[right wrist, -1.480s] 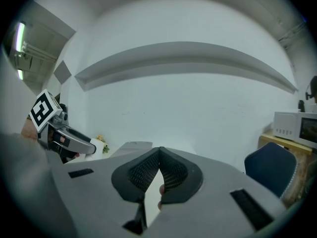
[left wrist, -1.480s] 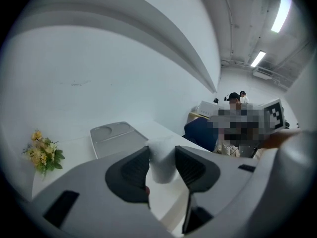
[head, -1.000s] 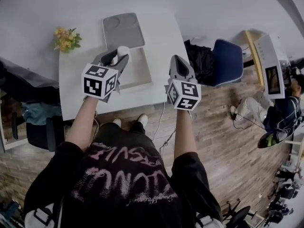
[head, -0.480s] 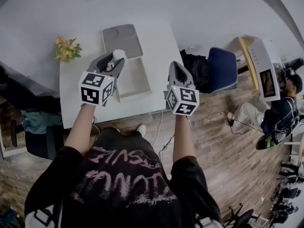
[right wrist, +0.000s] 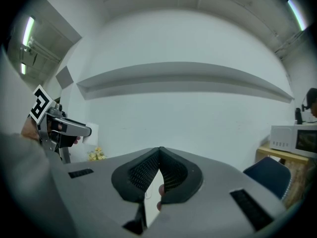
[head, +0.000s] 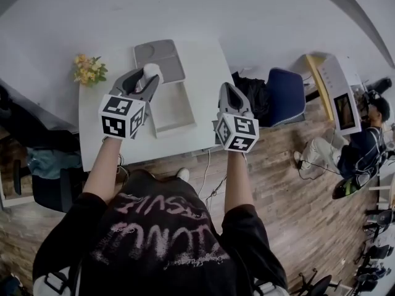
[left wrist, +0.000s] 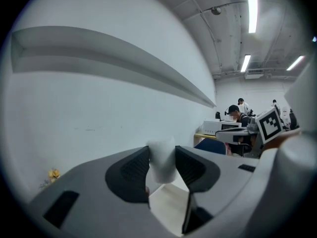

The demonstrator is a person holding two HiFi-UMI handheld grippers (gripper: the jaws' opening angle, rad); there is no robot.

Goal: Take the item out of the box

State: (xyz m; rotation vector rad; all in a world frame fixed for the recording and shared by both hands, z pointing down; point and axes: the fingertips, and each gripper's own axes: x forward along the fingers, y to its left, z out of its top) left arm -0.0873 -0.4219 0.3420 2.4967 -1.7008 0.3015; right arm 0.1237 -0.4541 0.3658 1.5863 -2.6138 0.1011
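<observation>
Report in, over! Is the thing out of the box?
Left gripper shut on white cylinder, held above the box. Right gripper shut, empty. Nothing in the way.

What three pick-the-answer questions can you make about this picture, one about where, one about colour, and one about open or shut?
1. Where are the flowers?
A) at the far left corner of the table
B) on the floor
C) between two jaws

2. What colour is the item in the left gripper?
A) red
B) white
C) black

3. How is the right gripper?
A) shut, with nothing in it
B) wide open
C) squeezing a cup

Answers:
1 A: the head view shows them by that corner.
2 B: the left gripper view shows a white piece pressed between the pads.
3 A: the right gripper view shows its jaw tips meeting with nothing between them.
</observation>
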